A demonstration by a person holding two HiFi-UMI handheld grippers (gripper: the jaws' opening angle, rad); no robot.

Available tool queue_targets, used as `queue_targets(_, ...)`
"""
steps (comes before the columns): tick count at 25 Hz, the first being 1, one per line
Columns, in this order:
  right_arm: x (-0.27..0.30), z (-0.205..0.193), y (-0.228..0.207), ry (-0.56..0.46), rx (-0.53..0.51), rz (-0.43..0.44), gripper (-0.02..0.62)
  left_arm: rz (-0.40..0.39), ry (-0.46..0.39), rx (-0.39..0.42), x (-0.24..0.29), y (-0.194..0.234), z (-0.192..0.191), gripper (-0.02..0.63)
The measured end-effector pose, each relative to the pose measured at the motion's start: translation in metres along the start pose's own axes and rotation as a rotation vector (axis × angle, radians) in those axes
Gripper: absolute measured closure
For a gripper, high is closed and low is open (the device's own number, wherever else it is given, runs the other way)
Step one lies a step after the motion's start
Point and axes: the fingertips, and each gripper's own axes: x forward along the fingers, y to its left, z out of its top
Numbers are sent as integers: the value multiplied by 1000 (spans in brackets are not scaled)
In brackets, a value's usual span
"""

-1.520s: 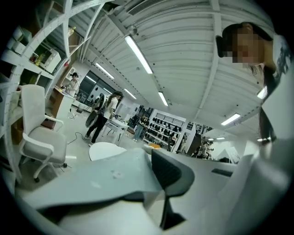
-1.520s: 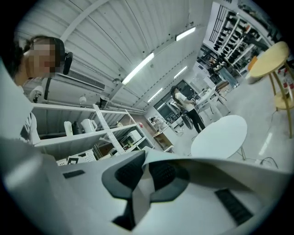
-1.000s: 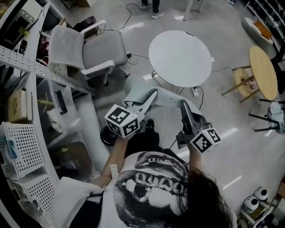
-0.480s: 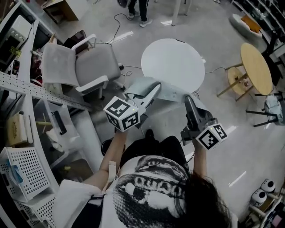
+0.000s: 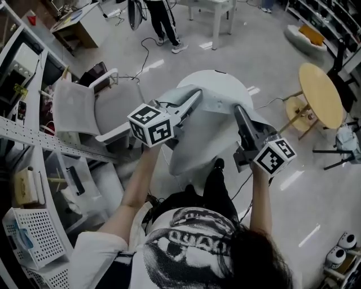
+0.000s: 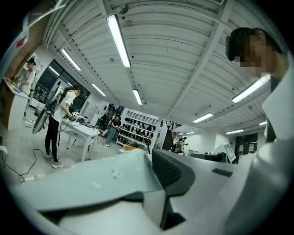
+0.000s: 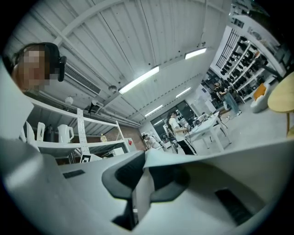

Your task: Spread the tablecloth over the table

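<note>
A pale grey-blue tablecloth [image 5: 206, 132] hangs stretched between my two grippers, above the near part of the round white table [image 5: 217, 78]. My left gripper [image 5: 197, 93] is shut on the cloth's left edge, seen in the left gripper view as a flat sheet [image 6: 92, 183] clamped at the jaws. At the cloth's right edge my right gripper [image 5: 237, 110] is shut on a pinched fold [image 7: 143, 188], its jaws having just closed a little further. Both grippers point level, away from me. The cloth hides most of the tabletop.
A grey office chair [image 5: 96, 107] stands left of the table, metal shelving [image 5: 34, 141] and a white basket [image 5: 28, 237] further left. A round wooden table [image 5: 321, 93] stands to the right. A person [image 5: 161, 17] stands beyond by a white desk [image 5: 217, 8]. Cables lie on the floor.
Both grippers have risen and moved forward with the cloth, from short of the round table to over it. The cloth now covers most of the tabletop.
</note>
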Motion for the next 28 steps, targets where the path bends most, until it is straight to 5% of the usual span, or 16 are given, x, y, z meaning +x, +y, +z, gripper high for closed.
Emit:
queue_targets(9,66,56,-111,25,58,25,568,29,51,67,118,68,32,546)
queue_targets(23,162,183,-249,-12,-12,44,569,22,71,175,297,151,120,546)
queue_targets(28,187,241,-273,-37,-121,41,570,7,41,214,347,165,165,546)
